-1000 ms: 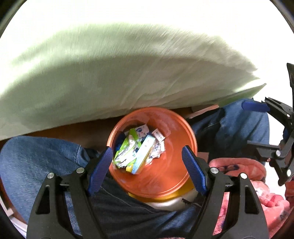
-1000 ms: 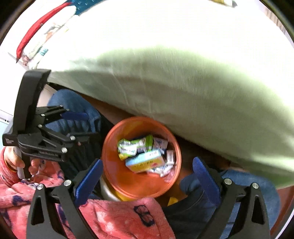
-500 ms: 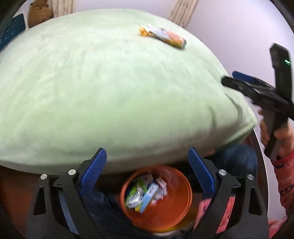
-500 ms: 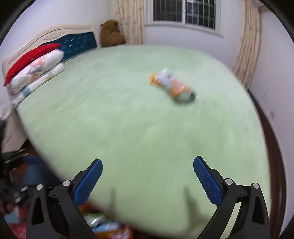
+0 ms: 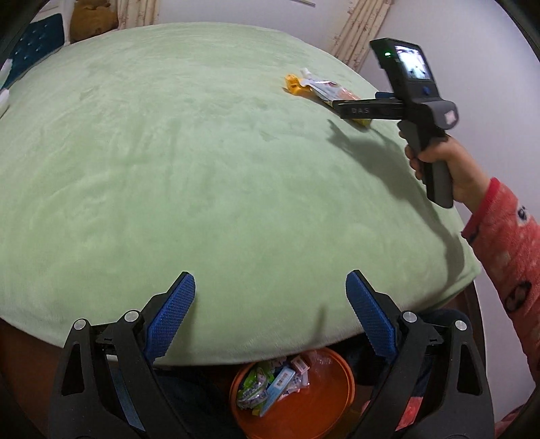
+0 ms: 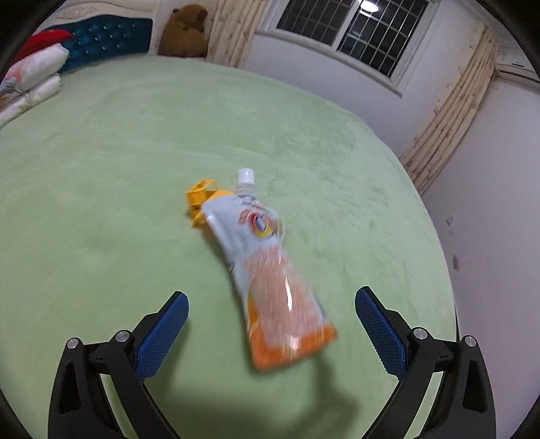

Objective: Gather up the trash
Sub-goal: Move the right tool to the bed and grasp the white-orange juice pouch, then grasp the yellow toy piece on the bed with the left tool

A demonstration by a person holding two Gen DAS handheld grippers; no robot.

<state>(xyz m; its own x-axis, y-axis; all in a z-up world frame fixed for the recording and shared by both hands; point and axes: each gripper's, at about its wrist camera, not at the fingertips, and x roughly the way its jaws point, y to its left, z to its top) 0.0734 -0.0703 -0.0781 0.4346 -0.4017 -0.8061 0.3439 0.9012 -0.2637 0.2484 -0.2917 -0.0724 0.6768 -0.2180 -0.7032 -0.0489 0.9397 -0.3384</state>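
An orange and white spouted drink pouch (image 6: 270,270) lies on the green bed cover (image 6: 101,169), with a small yellow piece of trash (image 6: 200,199) touching its upper end. My right gripper (image 6: 271,314) is open and empty, just above the pouch's lower end. In the left wrist view the pouch (image 5: 324,89) lies far right, under the right gripper (image 5: 357,109). My left gripper (image 5: 270,300) is open and empty above the bed's near edge. An orange bin (image 5: 320,405) holding several wrappers stands below it.
White and red pillows (image 6: 30,77) and a blue headboard (image 6: 111,33) stand at the far left. A brown teddy bear (image 6: 184,32) sits by the curtains. A wall runs along the right of the bed. My knees in jeans flank the bin.
Both grippers rose from over the bin to bed height. The right gripper moved out over the bed to the pouch. The left gripper stayed near the bed's edge. Both stayed open.
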